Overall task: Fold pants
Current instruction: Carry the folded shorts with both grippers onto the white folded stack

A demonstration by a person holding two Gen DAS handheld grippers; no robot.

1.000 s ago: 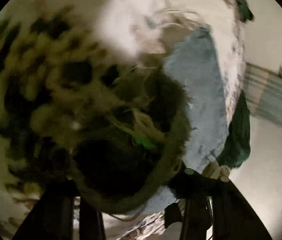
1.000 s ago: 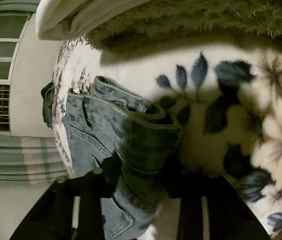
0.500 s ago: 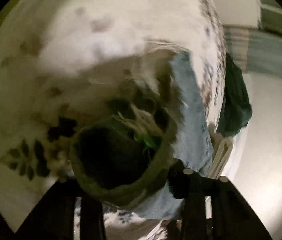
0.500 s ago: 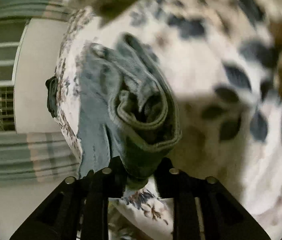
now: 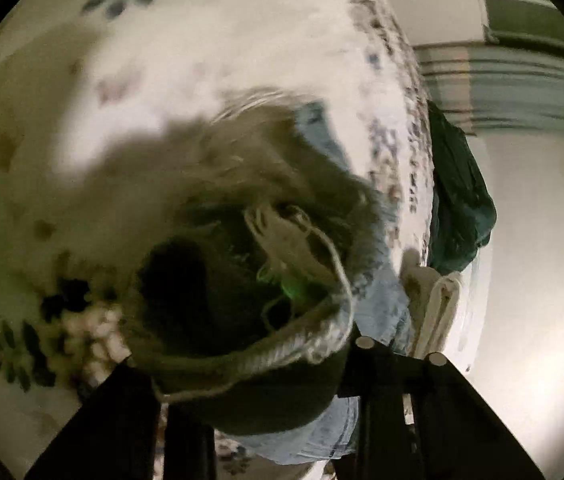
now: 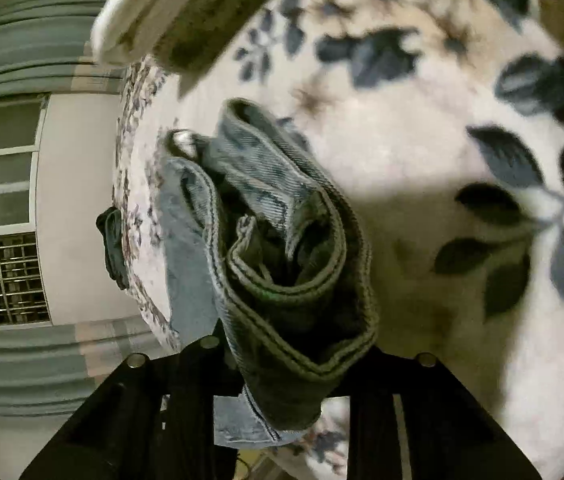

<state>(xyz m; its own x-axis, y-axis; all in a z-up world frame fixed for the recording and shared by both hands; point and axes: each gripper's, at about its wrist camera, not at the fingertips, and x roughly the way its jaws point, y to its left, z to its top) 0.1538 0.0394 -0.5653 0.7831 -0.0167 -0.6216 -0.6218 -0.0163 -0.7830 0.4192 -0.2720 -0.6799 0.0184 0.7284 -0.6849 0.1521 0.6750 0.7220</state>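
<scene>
The pants are light blue jeans [image 6: 186,264] lying on a white blanket with dark blue flowers [image 6: 422,152]. My right gripper [image 6: 286,376] is shut on the bunched waistband of the jeans [image 6: 302,304], lifted off the blanket. My left gripper [image 5: 258,376] is shut on a frayed leg hem of the jeans [image 5: 250,320], whose dark opening faces the camera and hides much of the view. The rest of the jeans [image 5: 382,300] trails toward the bed edge.
A dark green garment [image 5: 458,208] hangs over the bed edge, also seen in the right wrist view [image 6: 112,248]. Folded white cloth [image 5: 438,304] lies near the edge. A cream and olive fuzzy blanket [image 6: 186,12] is at the top. Beyond are a wall and window grille [image 6: 2,280].
Both grippers have swung with the jeans held in them. The views have rotated over the blanket and the waistband and hem have risen closer to the cameras.
</scene>
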